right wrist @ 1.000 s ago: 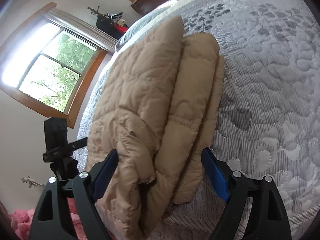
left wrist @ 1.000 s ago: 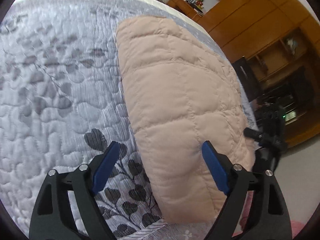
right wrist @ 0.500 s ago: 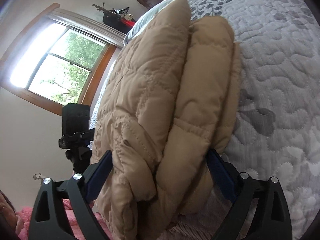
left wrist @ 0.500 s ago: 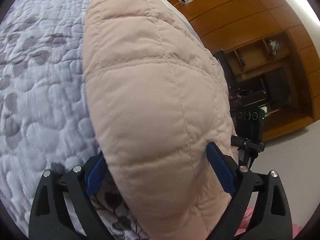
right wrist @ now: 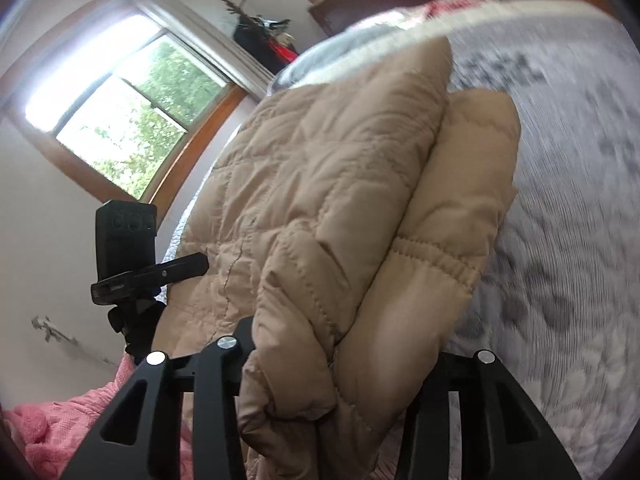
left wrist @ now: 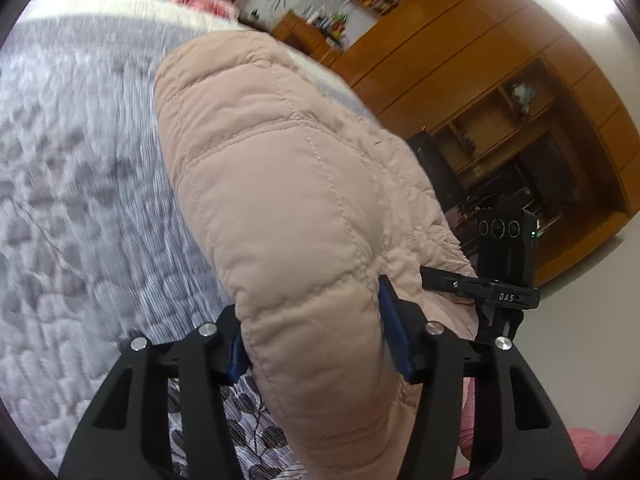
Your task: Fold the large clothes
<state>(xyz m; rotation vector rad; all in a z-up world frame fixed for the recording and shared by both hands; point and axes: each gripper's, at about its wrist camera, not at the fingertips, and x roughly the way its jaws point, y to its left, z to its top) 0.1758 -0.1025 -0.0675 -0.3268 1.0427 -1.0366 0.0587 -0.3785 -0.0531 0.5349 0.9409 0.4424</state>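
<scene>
jacket (left wrist: 304,208) now clamped in hand-held gripper (left wrist: 316,340)

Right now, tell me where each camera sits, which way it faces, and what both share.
Left wrist: on the left gripper, facing along the beige quilted puffer jacket toward wooden cabinets; black jaws clamp the jacket.
Right wrist: on the right gripper, facing the window; jaws clamp the jacket's folded edge.
Shared: jacket, grey quilted bedspread.
</scene>
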